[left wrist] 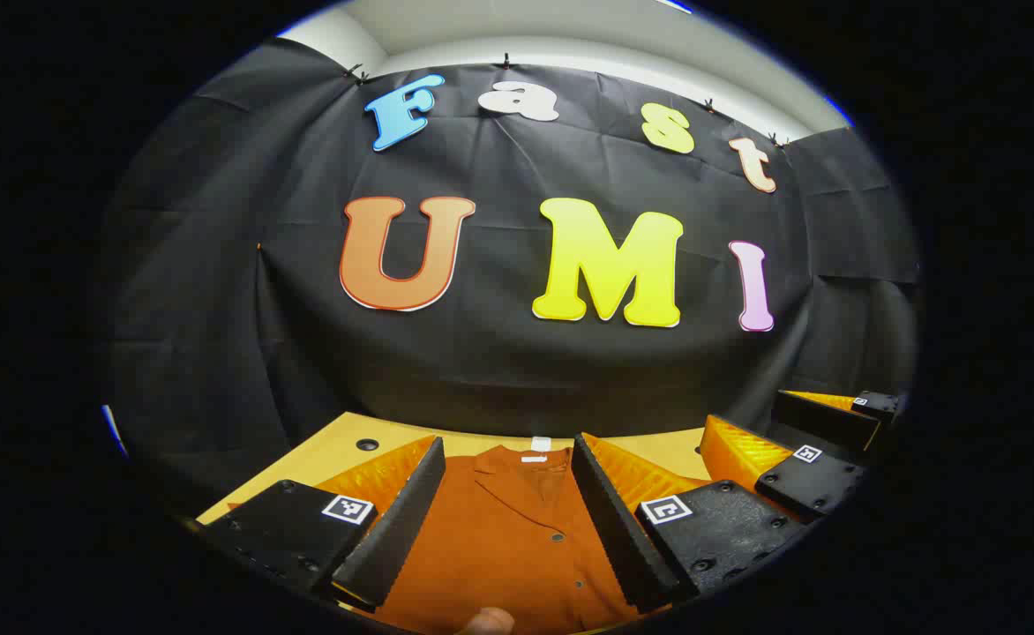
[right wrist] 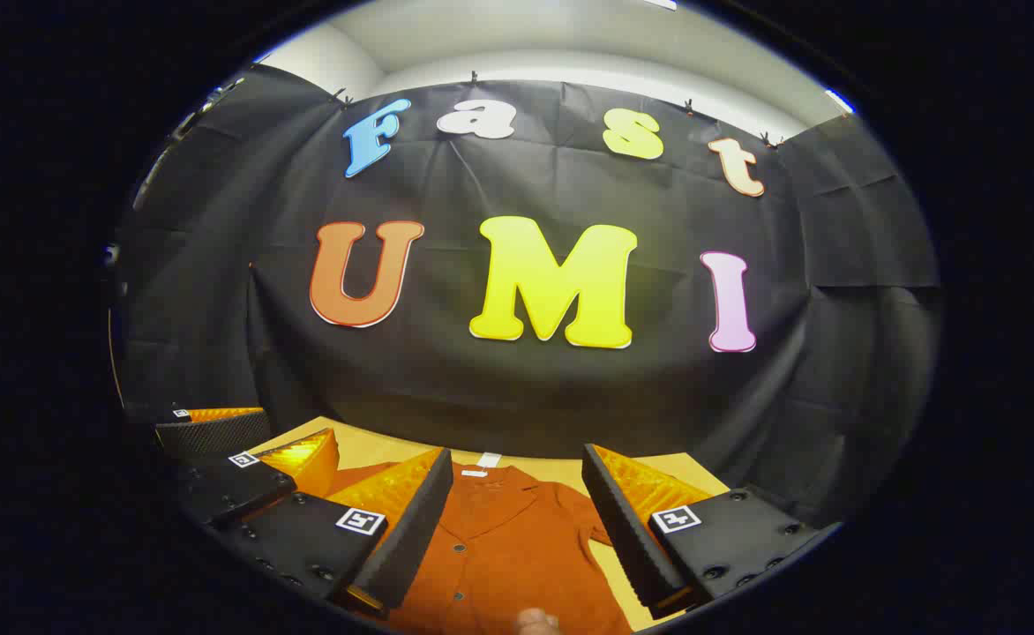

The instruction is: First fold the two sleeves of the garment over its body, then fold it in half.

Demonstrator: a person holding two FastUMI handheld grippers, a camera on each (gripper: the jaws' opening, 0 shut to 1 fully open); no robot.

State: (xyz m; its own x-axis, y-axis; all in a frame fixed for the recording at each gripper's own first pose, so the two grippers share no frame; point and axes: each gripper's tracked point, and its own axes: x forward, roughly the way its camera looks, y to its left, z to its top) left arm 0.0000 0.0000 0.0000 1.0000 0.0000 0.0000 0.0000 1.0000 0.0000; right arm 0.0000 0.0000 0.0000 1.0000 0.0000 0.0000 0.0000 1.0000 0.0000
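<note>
Nearest to my left camera I see a small rounded bit of a fingertip (left wrist: 490,620) at the very bottom edge, and just above it the rust-orange garment (left wrist: 504,538). It lies flat on the yellow table (left wrist: 332,450), with the collar toward the far wall and a white label at the neck. A row of dark buttons goes down its front. My left gripper (left wrist: 506,511) hangs over the body of the garment with its two fingers wide apart, and nothing is between them; I cannot tell if they touch the cloth. To the right side in this left gripper view I also see the other gripper, a little farther away.

In the right gripper view, my right gripper (right wrist: 517,529) is also spread open and holds nothing. Between its fingers I see the garment (right wrist: 504,547) again, collar away from me, with one sleeve going out toward the right finger. At the left side of this view the left gripper appears, near the table edge.

The table (right wrist: 376,450) is a plain yellow surface, and it has a small dark round hole (left wrist: 367,444) near its far left part. Behind it a black cloth wall (right wrist: 517,388) closes the booth, clipped at the top. Above the cloth there is a pale wall and ceiling (right wrist: 570,35).
</note>
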